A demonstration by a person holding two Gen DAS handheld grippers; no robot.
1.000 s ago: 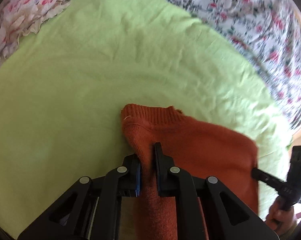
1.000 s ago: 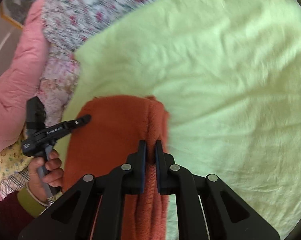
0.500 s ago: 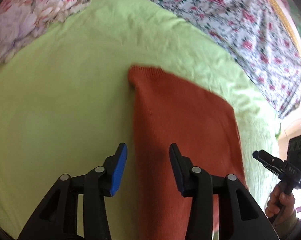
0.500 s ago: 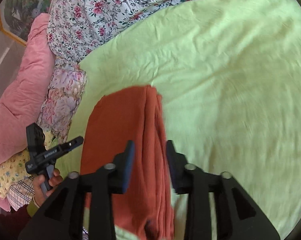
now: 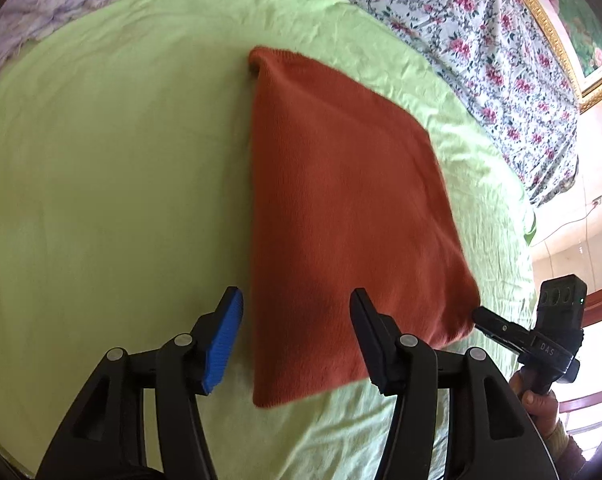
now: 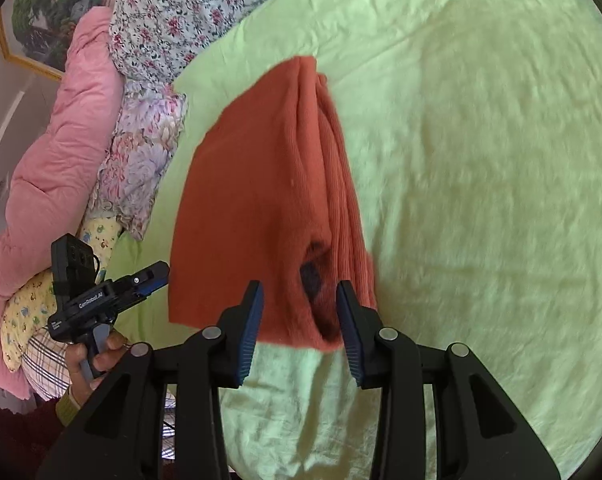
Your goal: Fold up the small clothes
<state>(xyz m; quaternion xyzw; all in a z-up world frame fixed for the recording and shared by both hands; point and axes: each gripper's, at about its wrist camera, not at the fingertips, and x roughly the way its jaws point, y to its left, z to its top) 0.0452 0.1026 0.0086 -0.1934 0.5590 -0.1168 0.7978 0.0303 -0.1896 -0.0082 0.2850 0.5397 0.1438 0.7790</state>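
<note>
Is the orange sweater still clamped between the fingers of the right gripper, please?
No, the right gripper stands open above the orange sweater, which lies folded on the green sheet with neither pad pressing on it.

A rust-orange knitted sweater (image 5: 349,208) lies folded into a flat, roughly rectangular packet on the light green bedsheet (image 5: 113,168). One long side is a smooth fold; the other (image 6: 337,168) shows stacked ribbed layers with a dark gap between them near the closer end.
</note>
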